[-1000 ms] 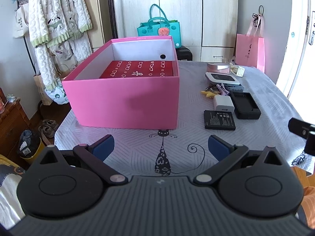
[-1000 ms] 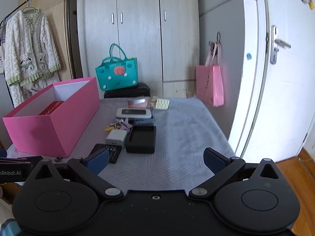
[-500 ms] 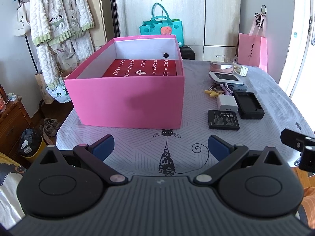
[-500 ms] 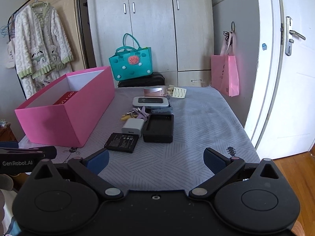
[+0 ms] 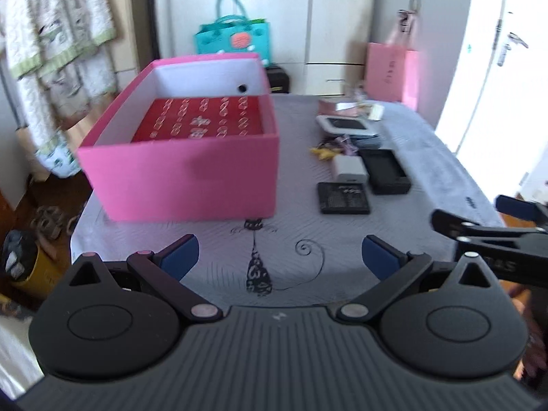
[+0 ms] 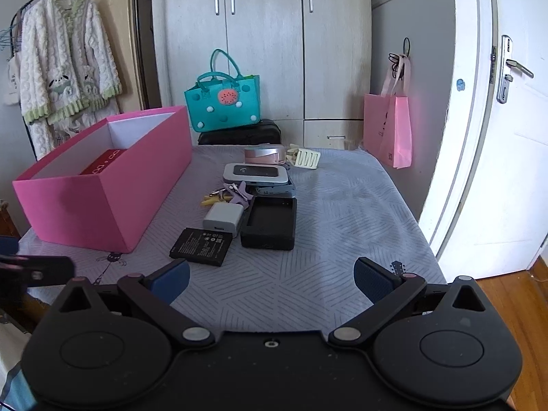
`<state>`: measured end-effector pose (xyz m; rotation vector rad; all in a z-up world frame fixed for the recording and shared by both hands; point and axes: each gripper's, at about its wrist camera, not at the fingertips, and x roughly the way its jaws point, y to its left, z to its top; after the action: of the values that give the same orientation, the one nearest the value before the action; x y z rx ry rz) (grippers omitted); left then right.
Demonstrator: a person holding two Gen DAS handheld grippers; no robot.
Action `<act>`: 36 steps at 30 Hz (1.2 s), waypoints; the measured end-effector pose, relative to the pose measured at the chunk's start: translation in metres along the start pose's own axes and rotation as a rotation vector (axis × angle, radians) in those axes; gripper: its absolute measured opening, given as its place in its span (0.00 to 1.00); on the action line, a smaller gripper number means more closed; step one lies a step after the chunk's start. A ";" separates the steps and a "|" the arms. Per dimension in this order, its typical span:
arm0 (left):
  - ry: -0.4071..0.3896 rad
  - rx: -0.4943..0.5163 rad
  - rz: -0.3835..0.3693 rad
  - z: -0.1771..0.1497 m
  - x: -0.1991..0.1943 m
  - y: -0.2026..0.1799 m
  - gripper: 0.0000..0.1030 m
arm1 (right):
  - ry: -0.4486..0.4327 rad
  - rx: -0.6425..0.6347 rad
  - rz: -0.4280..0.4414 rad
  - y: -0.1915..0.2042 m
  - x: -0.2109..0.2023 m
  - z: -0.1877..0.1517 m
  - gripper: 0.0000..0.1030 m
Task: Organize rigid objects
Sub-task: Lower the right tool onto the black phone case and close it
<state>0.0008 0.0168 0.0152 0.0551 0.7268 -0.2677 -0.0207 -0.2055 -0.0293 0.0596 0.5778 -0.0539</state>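
Observation:
A pink box [image 5: 185, 171] [image 6: 109, 188] with a red patterned box [image 5: 202, 120] inside stands on the table's left. To its right lie a flat black battery [image 5: 343, 198] [image 6: 202, 246], a white charger cube [image 5: 350, 167] [image 6: 222, 219], a black charger cradle [image 5: 385, 170] [image 6: 270, 222], keys with clips [image 6: 226, 196], a white-grey router [image 5: 346, 125] [image 6: 256, 173] and a pink case [image 6: 265, 154]. My left gripper [image 5: 279, 257] hangs open over the near table edge. My right gripper [image 6: 270, 279] is open too, short of the battery.
A grey-lilac cloth with cat drawings [image 5: 257, 267] covers the table [image 6: 342, 205]. Behind it stand a teal bag [image 6: 224, 102], a pink paper bag [image 6: 388, 130] and wardrobes. A white door [image 6: 507, 137] is at the right, and a robe [image 6: 65, 61] hangs at the left.
Both grippers have moved forward and closer to the table, and the views tilted down a little. The right gripper now shows further into the left wrist view. Nothing was grasped.

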 end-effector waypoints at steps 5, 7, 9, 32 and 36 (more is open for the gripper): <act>-0.034 0.102 -0.039 0.018 -0.014 0.004 1.00 | -0.126 -0.046 0.043 0.002 -0.008 0.003 1.00; -0.034 0.139 -0.046 0.028 -0.019 0.011 1.00 | -0.158 -0.068 0.073 0.000 -0.009 0.007 1.00; -0.041 0.173 -0.022 0.039 -0.024 0.021 1.00 | -0.156 -0.052 0.111 -0.006 -0.007 0.015 1.00; 0.086 0.179 0.137 0.149 0.063 0.152 0.78 | 0.196 0.032 0.085 -0.011 0.117 0.046 0.82; 0.102 0.175 0.204 0.152 0.099 0.167 0.59 | 0.248 0.035 0.062 -0.015 0.135 0.049 0.66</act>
<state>0.2134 0.1339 0.0559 0.3097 0.7913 -0.1330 0.1181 -0.2290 -0.0630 0.1192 0.8222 0.0043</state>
